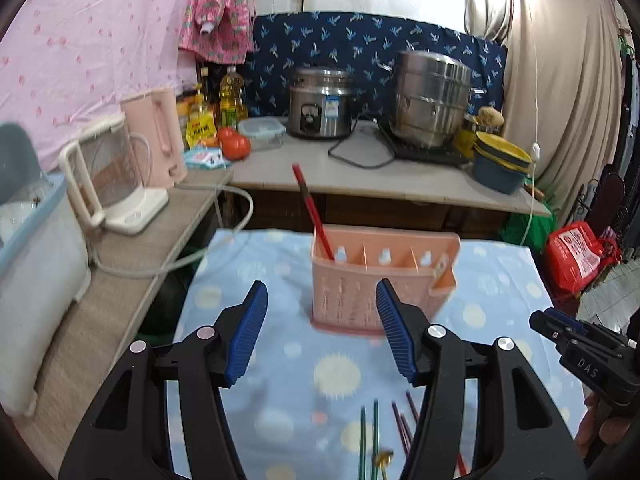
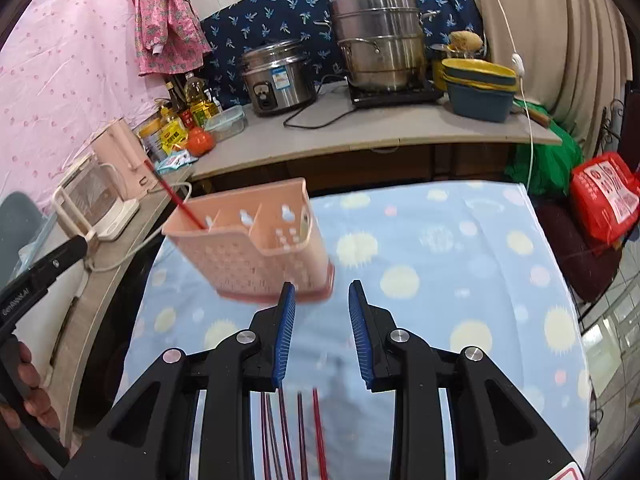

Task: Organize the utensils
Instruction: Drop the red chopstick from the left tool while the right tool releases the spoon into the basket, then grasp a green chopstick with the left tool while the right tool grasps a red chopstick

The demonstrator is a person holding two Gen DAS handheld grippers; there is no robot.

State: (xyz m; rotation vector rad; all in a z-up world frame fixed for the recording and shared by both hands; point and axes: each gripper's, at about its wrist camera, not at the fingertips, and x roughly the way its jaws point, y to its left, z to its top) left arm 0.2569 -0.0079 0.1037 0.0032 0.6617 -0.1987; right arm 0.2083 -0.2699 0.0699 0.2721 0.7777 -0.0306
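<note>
Far left, along the side counter: a glass kettle [image 1: 106, 178] beside a pink jug [image 1: 156, 136]. Next, left gripper [image 1: 322, 330] over the dotted blue cloth [image 1: 280, 364], jaws well apart, nothing between the pads. Just past its tips, pink utensil holder [image 1: 368, 280] upright on the cloth — one red utensil [image 1: 314, 212] leaning out of its leftmost compartment. Below, near the camera, loose chopsticks [image 1: 370, 436] flat on the cloth, green and dark red. Further right, right gripper [image 2: 322, 322], jaws partly apart and empty — more red chopsticks [image 2: 318, 432] lying under it.
</note>
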